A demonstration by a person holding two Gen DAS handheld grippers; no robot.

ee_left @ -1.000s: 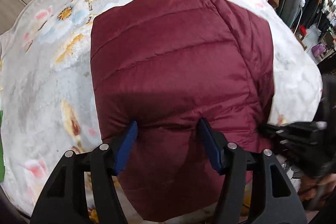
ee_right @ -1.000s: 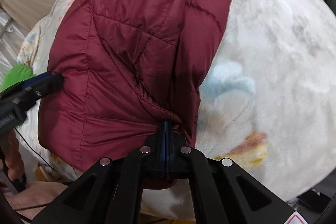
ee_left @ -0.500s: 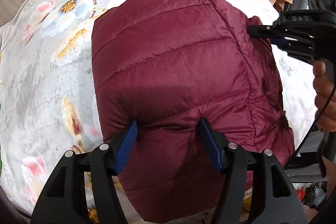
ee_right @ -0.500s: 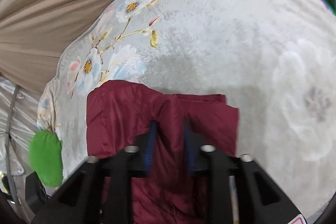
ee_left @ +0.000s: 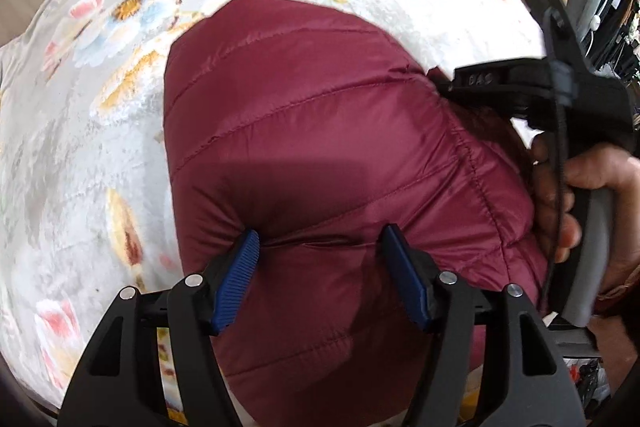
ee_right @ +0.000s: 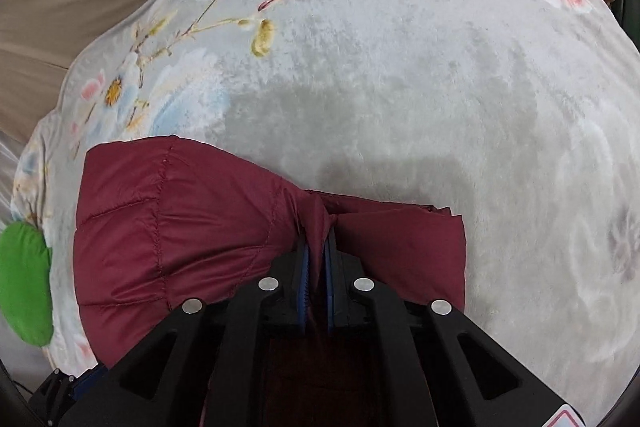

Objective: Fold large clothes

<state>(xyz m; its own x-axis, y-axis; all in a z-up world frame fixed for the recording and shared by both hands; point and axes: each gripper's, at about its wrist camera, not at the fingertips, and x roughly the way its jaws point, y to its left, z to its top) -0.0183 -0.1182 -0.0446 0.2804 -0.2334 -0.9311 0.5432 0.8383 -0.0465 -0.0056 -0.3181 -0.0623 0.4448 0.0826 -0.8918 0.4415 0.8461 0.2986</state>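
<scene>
A maroon puffer jacket [ee_left: 320, 155] lies half-folded on a floral blanket [ee_right: 400, 67]. The right gripper [ee_right: 316, 259] is clamped on its edge; the left gripper [ee_left: 320, 263] rests spread apart, pinning it. Best lay the fold flat before releasing.

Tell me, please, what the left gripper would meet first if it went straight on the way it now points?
Most likely the maroon puffer jacket: the left gripper has open jaws with quilted fabric directly ahead, though depth is unclear.

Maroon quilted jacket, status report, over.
Left tongs open, pressing on maroon quilted puffer jacket. Right tongs shut on a jacket fold. Jacket on grey floral plush blanket; nothing obstructing.
</scene>
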